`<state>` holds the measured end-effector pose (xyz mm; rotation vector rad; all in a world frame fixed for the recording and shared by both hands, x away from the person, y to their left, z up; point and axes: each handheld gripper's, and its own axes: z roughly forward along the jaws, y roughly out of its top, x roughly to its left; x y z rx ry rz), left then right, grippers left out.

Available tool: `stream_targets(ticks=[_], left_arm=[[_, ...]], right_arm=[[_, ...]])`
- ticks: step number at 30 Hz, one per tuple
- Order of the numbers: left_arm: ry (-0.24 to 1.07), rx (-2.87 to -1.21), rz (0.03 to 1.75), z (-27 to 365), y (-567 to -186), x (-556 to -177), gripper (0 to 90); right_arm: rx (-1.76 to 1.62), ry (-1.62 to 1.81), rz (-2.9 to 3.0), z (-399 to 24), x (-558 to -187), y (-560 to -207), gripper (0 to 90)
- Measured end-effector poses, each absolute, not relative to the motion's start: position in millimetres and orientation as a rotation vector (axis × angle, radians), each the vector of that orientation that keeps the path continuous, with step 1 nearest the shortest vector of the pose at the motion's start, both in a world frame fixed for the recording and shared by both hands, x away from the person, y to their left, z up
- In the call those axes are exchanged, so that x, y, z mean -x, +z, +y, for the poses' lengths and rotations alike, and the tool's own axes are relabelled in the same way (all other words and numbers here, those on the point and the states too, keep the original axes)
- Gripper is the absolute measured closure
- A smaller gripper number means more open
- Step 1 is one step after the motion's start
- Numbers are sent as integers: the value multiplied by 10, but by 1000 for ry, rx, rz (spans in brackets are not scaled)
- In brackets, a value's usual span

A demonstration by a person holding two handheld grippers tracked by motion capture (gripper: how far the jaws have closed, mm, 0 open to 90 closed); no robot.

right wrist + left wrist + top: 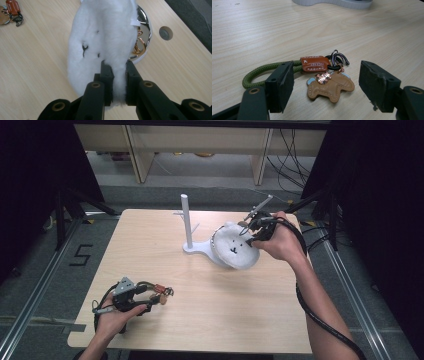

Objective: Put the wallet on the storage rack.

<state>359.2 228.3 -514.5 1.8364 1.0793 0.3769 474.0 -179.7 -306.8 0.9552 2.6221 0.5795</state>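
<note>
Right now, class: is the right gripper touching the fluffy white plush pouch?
Touching. The right gripper view shows the right gripper's jaws pinched on an edge of the fluffy white plush pouch, fur squeezed between them.

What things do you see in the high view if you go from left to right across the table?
Left gripper over the keychain → white stand → fluffy white pouch → right gripper, jaws shut on the pouch's edge.
</note>
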Motion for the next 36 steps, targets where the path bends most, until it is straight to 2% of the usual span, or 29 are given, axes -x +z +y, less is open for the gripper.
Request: stream_targets(ticks=[22,36], left_arm=[[379,-1840,1088,2292,-5156,-3591,277],[375,-1840,1088,2294,-5172,-3589,276]], right_arm=[[-880,599,2566,-1763,-4914,-3023,815],[-834,594,2553,-1683,-5087,-3139,815]])
